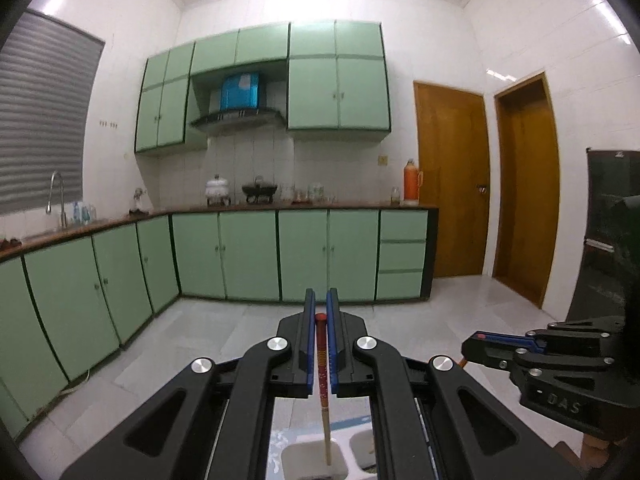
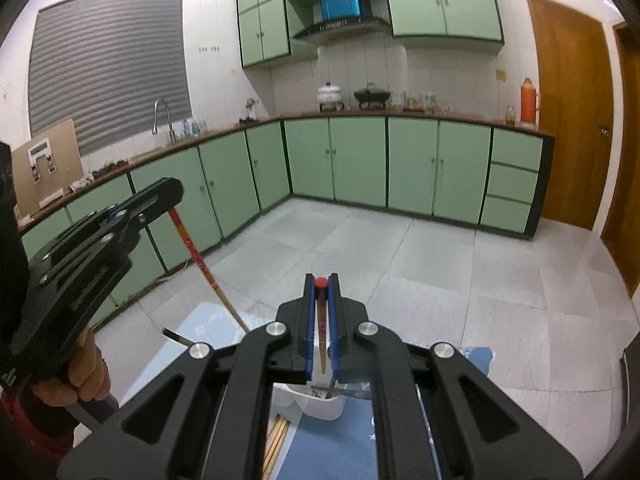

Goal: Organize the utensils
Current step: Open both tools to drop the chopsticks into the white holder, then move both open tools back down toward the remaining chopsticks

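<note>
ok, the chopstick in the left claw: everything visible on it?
The chopstick is slim and looks like wood or bamboo: a red rounded top end, a red upper section with yellow bands and small pale marks, then plain tan down to the tip. The left claw is shut on its red upper part, blue pads on both sides. It hangs steeply, tip down, over or into a white compartmented holder; contact there cannot be told. In the right wrist view it slants down to the right.

Green cabinets (image 1: 248,256); orange thermos (image 1: 411,183) on counter (image 1: 100,227); wooden door (image 1: 456,184).
</note>
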The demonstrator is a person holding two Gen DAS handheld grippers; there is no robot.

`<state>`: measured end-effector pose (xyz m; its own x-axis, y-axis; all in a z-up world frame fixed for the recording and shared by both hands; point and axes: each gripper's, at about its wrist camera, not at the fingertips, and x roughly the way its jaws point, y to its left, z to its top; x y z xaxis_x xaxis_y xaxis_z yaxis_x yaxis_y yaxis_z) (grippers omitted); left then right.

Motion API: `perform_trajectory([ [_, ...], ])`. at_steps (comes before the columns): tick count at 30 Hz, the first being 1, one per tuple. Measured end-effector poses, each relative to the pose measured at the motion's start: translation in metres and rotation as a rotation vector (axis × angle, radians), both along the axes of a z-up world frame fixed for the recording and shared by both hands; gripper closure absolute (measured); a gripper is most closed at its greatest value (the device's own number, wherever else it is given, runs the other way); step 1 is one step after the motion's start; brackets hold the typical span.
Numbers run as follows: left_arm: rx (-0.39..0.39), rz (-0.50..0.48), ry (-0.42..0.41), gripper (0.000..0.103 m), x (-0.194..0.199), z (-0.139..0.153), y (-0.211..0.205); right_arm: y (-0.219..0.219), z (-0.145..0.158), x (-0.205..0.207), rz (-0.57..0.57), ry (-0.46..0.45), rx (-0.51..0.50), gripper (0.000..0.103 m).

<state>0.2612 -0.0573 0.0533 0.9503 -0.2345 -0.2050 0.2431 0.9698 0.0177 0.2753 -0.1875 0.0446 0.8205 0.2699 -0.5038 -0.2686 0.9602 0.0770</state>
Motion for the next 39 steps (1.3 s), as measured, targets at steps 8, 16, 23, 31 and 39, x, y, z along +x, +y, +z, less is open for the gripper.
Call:
perform_trajectory([
  [8, 0.0, 0.013, 0.161, 0.098, 0.034, -0.048, 0.01, 0.013, -0.04, 0.02, 0.024, 0.096, -0.012, 0.096],
  [16, -0.009, 0.027, 0.144, 0.079, 0.014, -0.04, 0.025, 0.0, -0.029, 0.002, -0.017, 0.054, 0.017, 0.074],
  [23, -0.007, 0.052, 0.061, 0.052, -0.038, -0.015, 0.038, -0.026, -0.008, -0.049, -0.088, -0.056, 0.046, 0.043],
  [31, 0.016, 0.037, 0.053, 0.027, -0.112, -0.033, 0.042, -0.048, -0.028, -0.124, -0.174, -0.143, 0.059, 0.014],
  [39, 0.029, 0.036, 0.142, 0.016, -0.158, -0.086, 0.044, -0.036, -0.079, -0.18, -0.219, -0.159, 0.021, 0.006],
])
